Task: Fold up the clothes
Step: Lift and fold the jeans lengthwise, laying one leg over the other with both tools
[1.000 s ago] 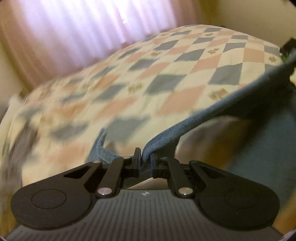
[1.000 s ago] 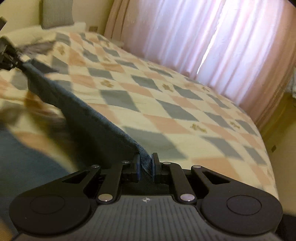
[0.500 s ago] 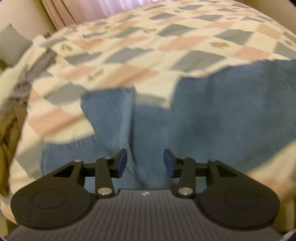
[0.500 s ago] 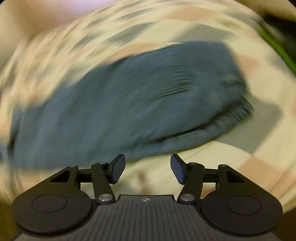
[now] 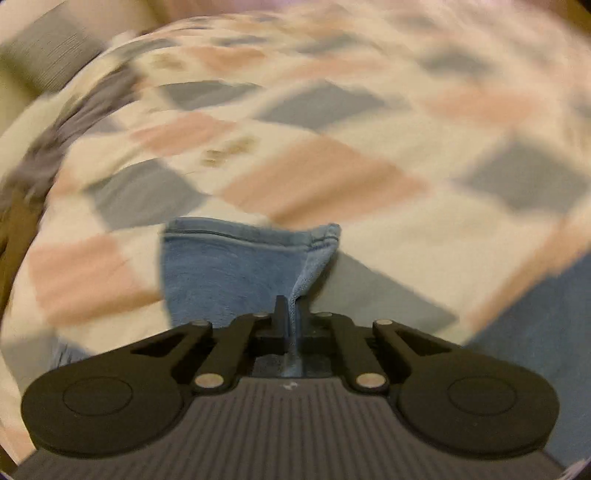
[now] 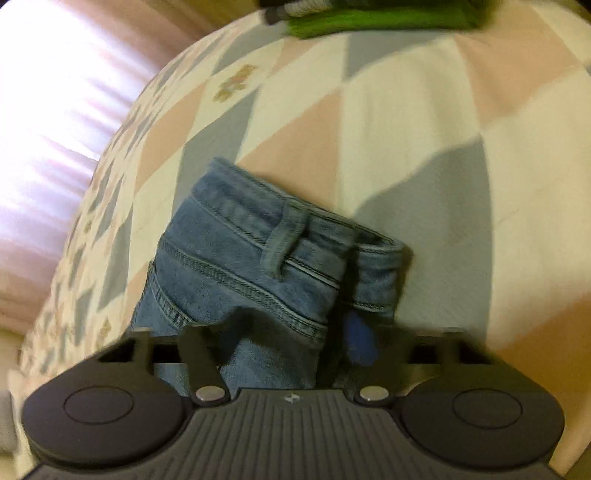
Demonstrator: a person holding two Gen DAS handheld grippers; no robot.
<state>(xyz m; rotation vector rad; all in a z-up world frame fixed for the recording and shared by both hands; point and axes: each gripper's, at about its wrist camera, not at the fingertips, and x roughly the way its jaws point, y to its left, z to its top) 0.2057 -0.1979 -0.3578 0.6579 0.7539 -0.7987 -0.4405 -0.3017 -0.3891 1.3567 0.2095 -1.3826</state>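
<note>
On the checked bedspread point(image 5: 325, 177) lie the blue jeans point(image 6: 251, 266). My left gripper point(image 5: 291, 314) has just closed and pinches a hem edge. My right gripper point(image 6: 291, 350) has just been closing around the waistband; its grip I cannot tell. Green cloth point(image 6: 369, 18) lies at the far edge.

No words, brand names or numbers can be read in either wrist view. The one sign is a small pale emblem, too small to make out, stamped on the ribbed grey body behind the black left tongs point(image 5: 292, 320), and the same mark sits on the ribbed grey body behind the black right tongs point(image 6: 280, 338).
</note>
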